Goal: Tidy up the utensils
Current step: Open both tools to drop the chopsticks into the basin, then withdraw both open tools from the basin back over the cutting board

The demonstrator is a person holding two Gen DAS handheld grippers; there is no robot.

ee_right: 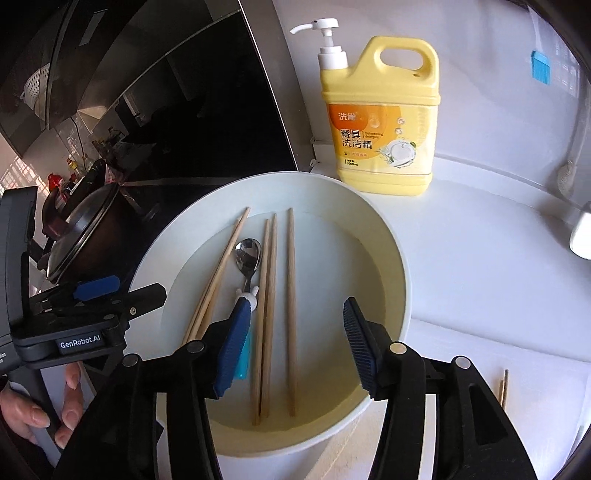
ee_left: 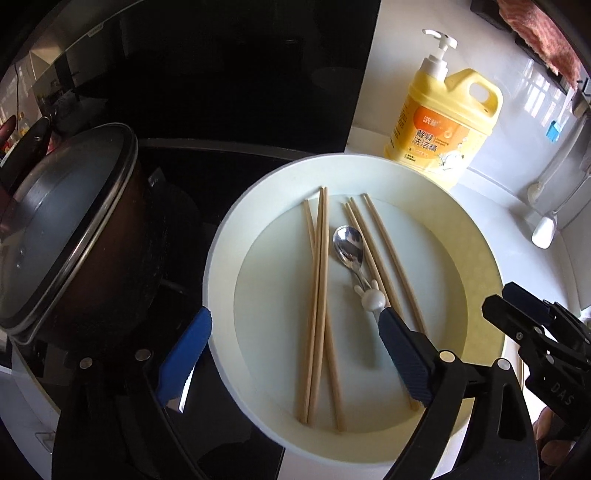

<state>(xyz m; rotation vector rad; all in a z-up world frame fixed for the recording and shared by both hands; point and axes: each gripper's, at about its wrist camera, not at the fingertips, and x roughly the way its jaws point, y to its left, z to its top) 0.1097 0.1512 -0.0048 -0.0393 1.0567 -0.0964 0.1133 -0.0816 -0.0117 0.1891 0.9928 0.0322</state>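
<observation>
Grippers parted above a bowl of utensils.

Left gripper [ee_left: 291, 354] stands wide and the right gripper [ee_right: 291, 347] about half spread, neither pressing on anything, both over the white bowl [ee_left: 221, 258]. In the bowl lie wooden chopsticks [ee_left: 319, 295] and a steel spoon [ee_left: 347, 245] between them. Behind the bowl stands a yellow detergent jug [ee_right: 384, 122]; a lidded pot [ee_left: 62, 236] sits beside the bowl.

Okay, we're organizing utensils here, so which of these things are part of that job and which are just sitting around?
Part of the job:
- chopsticks
- spoon
- white basin holding them
- stray chopsticks on the counter

Just sitting around:
- yellow detergent bottle
- lidded pot
- cloth, top right
</observation>
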